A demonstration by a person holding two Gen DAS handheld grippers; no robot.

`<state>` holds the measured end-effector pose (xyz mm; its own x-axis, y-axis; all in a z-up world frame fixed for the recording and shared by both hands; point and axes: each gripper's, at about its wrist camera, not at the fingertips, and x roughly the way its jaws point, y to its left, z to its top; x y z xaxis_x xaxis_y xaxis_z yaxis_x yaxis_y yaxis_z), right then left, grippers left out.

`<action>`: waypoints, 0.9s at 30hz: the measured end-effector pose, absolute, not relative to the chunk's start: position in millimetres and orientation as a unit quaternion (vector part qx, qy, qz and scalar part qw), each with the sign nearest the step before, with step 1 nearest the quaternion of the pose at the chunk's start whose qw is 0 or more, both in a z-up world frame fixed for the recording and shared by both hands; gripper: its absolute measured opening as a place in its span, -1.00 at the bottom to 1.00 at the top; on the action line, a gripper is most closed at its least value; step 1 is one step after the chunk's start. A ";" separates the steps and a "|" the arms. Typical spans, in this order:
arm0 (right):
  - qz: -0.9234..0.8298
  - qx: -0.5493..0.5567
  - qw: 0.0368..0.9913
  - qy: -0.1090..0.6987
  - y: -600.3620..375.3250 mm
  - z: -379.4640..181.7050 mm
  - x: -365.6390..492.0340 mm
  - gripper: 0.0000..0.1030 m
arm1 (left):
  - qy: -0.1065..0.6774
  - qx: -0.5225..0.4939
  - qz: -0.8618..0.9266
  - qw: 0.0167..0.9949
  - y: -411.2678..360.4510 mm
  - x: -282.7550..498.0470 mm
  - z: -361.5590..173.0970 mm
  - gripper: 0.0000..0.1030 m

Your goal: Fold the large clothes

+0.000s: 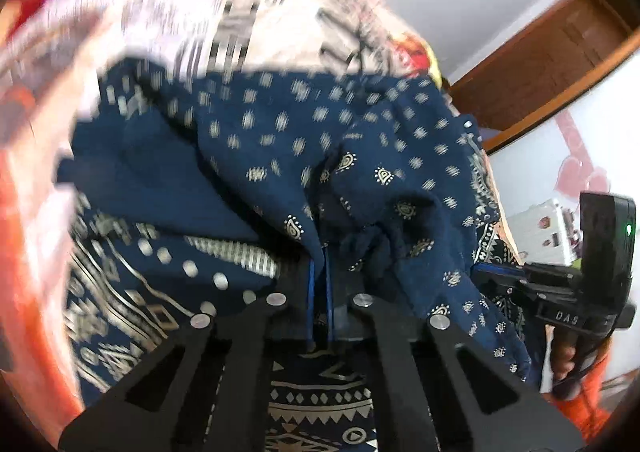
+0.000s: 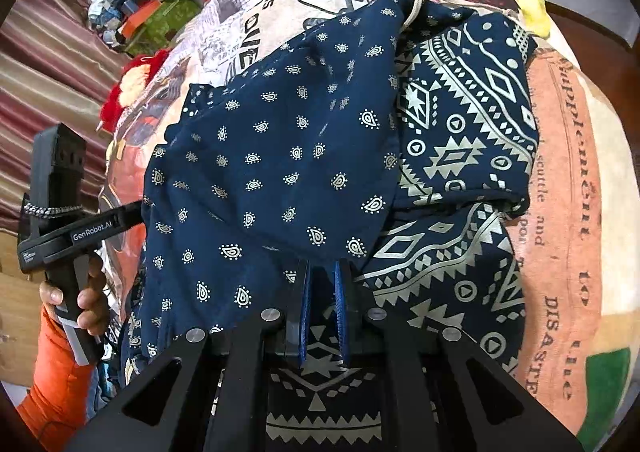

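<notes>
A large navy garment (image 2: 280, 156) with small paisley dots and a pale geometric border (image 2: 468, 120) lies crumpled on a bed. In the left wrist view it (image 1: 280, 140) bunches at my left gripper (image 1: 319, 264), whose blue pads are shut on a fold of it. My right gripper (image 2: 322, 276) is shut on a lower edge of the dotted cloth. Each view shows the other gripper at the garment's side, held by a hand in an orange sleeve: the left gripper (image 2: 136, 210) and the right gripper (image 1: 486, 272), both with tips buried in cloth.
A newspaper-print bedspread (image 2: 560, 172) covers the bed under the garment. Striped curtains (image 2: 48, 72), a pile of clutter (image 2: 152, 12) and a red plush item (image 2: 132, 80) lie beyond the bed. A wooden door frame (image 1: 540, 64) and white wall stand on the other side.
</notes>
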<state>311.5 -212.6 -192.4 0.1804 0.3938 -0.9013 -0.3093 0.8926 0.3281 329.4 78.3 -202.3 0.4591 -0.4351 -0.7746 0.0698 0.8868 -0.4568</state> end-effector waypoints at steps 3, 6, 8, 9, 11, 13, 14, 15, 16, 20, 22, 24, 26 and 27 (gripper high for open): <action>0.227 0.018 0.778 0.586 -209.6 -180.6 312.1 -0.84 | 0.446 -0.148 -0.138 0.872 83.4 318.4 -169.8 -0.96; 0.230 0.002 0.797 0.559 -201.1 -162.3 310.9 -0.85 | 0.415 -0.124 -0.127 0.893 91.8 309.2 -148.9 -0.96; 0.237 -0.004 0.806 0.543 -196.0 -153.2 310.4 -0.85 | 0.415 -0.118 -0.128 0.893 96.6 306.9 -148.8 -0.96; 0.240 -0.007 0.809 0.537 -193.1 -150.8 310.4 -0.85 | 0.422 -0.114 -0.122 0.891 99.8 307.1 -155.2 -0.96; 0.240 -0.018 0.808 0.537 -184.6 -154.3 312.5 -0.85 | 0.436 -0.115 -0.109 0.886 105.2 308.2 -170.8 -0.96; 0.232 -0.029 0.792 0.564 -175.4 -172.7 316.8 -0.85 | 0.460 -0.124 -0.095 0.874 113.5 309.1 -194.3 -0.96; 0.230 -0.030 0.783 0.578 -172.8 -182.8 317.7 -0.85 | 0.467 -0.121 -0.085 0.872 117.6 308.0 -203.9 -0.96; 0.229 -0.027 0.771 0.593 -172.5 -195.6 317.8 -0.85 | 0.475 -0.120 -0.079 0.868 119.4 310.2 -212.0 -0.95; 0.229 -0.023 0.769 0.596 -173.6 -201.0 316.9 -0.85 | 0.485 -0.121 -0.077 0.863 121.2 310.4 -220.0 -0.94; 0.235 0.002 0.774 0.588 -185.0 -197.9 312.0 -0.85 | 0.505 -0.121 -0.077 0.851 125.8 303.8 -240.2 -0.84; 0.236 0.012 0.773 0.589 -192.0 -195.1 308.7 -0.85 | 0.501 -0.112 -0.075 0.855 125.3 300.0 -234.4 -0.77; 0.239 0.016 0.776 0.583 -200.3 -191.2 304.9 -0.85 | 0.500 -0.102 -0.074 0.857 128.1 295.0 -228.3 -0.69; 0.241 0.017 0.782 0.575 -210.1 -185.0 297.9 -0.85 | 0.498 -0.093 -0.071 0.859 129.7 288.9 -221.4 -0.61; 0.235 0.013 0.783 0.576 -212.7 -182.3 294.0 -0.85 | 0.495 -0.087 -0.069 0.862 130.9 286.7 -218.5 -0.60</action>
